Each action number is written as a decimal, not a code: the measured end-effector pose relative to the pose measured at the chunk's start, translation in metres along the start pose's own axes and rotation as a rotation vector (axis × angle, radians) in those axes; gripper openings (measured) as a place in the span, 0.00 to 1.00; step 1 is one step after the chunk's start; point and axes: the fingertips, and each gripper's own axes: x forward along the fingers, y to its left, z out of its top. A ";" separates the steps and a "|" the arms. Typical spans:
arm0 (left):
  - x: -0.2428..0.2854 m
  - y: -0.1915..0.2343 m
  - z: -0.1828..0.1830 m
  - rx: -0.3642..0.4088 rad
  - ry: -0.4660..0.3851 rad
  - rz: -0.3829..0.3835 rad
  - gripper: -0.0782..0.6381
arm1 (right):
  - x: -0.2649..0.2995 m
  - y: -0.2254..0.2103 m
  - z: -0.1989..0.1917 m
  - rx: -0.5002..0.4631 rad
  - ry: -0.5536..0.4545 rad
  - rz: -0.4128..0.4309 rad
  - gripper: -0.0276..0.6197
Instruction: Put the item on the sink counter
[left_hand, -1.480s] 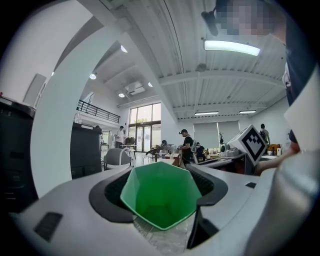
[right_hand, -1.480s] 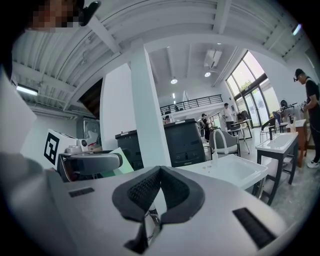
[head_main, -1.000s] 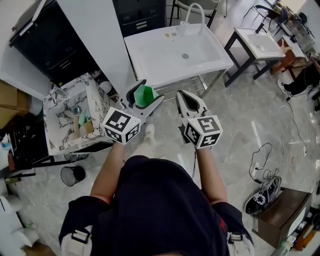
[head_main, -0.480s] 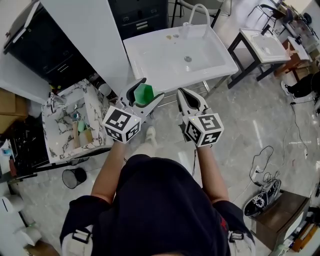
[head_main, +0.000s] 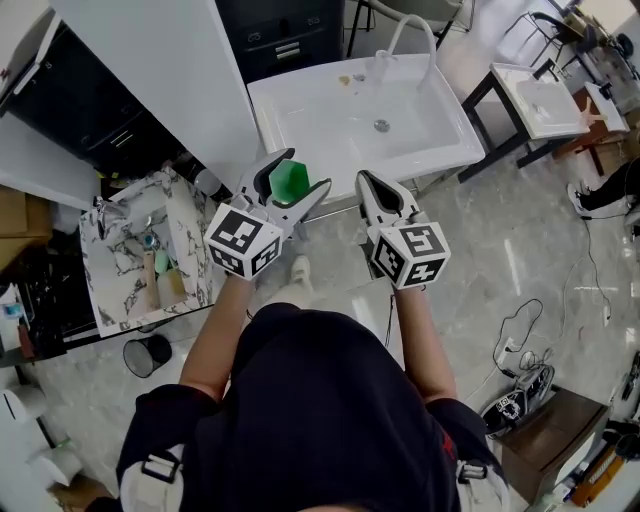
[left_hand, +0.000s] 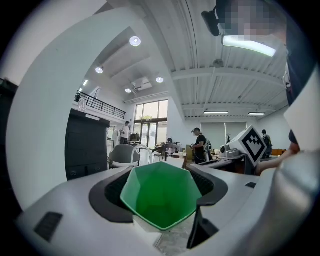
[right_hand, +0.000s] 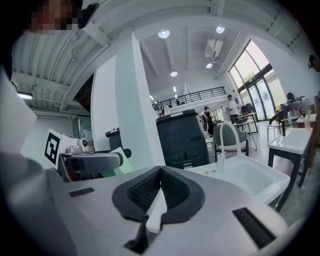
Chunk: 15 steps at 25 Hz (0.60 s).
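Observation:
A green faceted cup (head_main: 289, 183) sits between the jaws of my left gripper (head_main: 303, 172), which is shut on it; in the left gripper view the green cup (left_hand: 160, 195) fills the gap between the dark pads, mouth toward the camera. My right gripper (head_main: 366, 180) is beside it, shut, with nothing in it; its pads meet at the tip in the right gripper view (right_hand: 160, 169). Both point at the white sink (head_main: 300, 95) just ahead, whose flat rim forms a counter round the basin. The same sink (right_hand: 250, 176) shows at the right in the right gripper view.
A white curved faucet (head_main: 405, 30) stands at the sink's far edge. A marble-patterned sink (head_main: 110, 290) holding small items is at the left, a white pillar (head_main: 170, 70) and black cabinet (head_main: 290, 30) behind. Another white sink (head_main: 540, 100) stands at the right. Cables (head_main: 520, 330) and a bin (head_main: 150, 352) lie on the floor.
Both grippers have moved forward toward the white sink, which now lies closer under their tips. The green cup stays held in the left gripper.

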 end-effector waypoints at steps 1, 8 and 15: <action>0.003 0.005 0.003 0.000 0.000 -0.002 0.57 | 0.005 -0.003 0.003 0.002 -0.001 -0.002 0.09; 0.026 0.036 0.011 0.001 0.010 -0.030 0.57 | 0.039 -0.020 0.018 0.013 -0.002 -0.021 0.09; 0.042 0.067 0.017 -0.001 0.002 -0.054 0.57 | 0.073 -0.034 0.028 0.027 -0.003 -0.042 0.09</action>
